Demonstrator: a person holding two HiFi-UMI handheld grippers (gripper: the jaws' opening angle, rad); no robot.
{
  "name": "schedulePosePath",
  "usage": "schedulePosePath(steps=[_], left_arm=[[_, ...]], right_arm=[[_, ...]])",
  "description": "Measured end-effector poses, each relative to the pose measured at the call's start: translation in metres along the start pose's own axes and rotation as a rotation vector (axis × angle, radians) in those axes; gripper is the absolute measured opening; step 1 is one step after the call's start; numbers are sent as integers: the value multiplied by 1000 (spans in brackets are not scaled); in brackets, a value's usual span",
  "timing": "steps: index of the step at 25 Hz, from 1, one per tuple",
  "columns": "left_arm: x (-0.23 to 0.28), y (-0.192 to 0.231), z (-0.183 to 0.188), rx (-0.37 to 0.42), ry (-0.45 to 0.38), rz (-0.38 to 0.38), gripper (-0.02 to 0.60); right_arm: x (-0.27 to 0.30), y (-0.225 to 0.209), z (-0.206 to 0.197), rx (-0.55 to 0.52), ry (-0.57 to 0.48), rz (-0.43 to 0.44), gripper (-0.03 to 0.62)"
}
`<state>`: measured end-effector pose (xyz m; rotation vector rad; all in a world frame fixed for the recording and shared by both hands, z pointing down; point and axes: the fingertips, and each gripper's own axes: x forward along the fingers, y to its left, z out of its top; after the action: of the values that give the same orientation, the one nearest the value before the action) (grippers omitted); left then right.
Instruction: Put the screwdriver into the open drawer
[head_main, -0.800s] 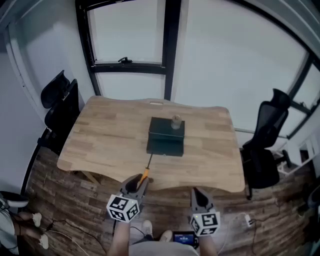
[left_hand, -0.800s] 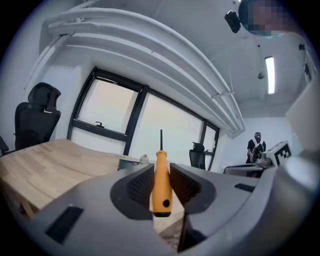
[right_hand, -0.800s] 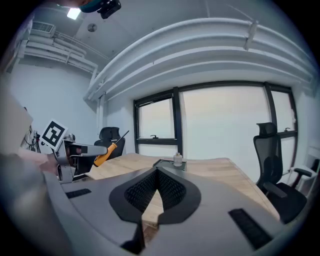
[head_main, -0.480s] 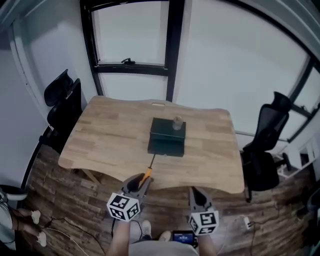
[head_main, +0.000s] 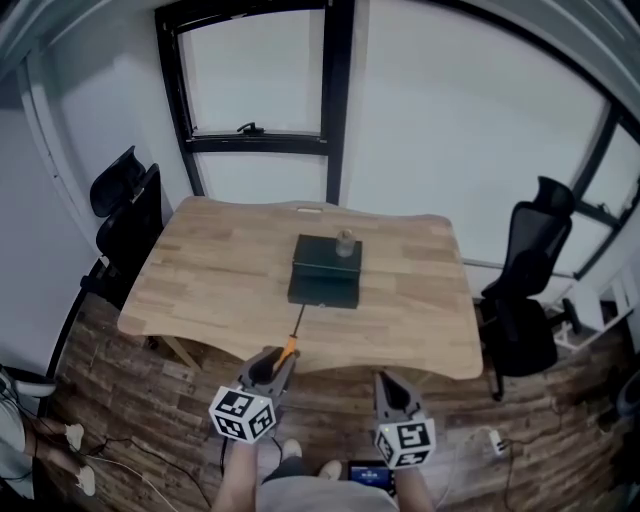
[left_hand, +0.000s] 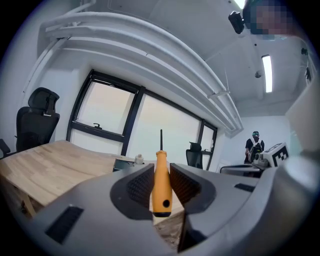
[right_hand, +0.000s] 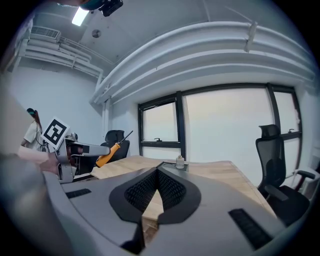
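Inside of the drawer (head_main: 323, 293) is too small to tell.

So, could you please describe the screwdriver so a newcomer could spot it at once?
Find the wooden table; the left gripper hovers at its near edge. Clamped in its jaws is the screwdriver, the only orange-handled thing, its thin shaft pointing at the dark box.
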<state>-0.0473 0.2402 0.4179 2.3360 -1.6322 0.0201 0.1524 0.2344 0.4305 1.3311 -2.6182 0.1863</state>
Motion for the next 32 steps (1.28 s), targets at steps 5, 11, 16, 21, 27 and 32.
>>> schedulePosePath(steps=[5, 11, 16, 21, 27, 32], left_arm=[[2, -10, -8, -9, 11, 5, 100], [18, -14, -7, -2, 17, -3, 100], [38, -2, -3, -7, 10, -2, 100], [72, 22, -1, -16, 17, -3, 100], [126, 65, 11, -29, 37, -11, 100], [164, 98, 22, -62, 46, -24, 100]], right_arm=[[-9, -6, -2, 27, -8, 9, -3], [-5, -22, -4, 52, 3, -5, -3], [16, -35, -2, 46, 3, -9, -3], [53, -52, -5, 47, 24, -16, -3], [117, -72, 4, 50, 50, -23, -3], [161, -86, 10, 57, 82, -40, -3]])
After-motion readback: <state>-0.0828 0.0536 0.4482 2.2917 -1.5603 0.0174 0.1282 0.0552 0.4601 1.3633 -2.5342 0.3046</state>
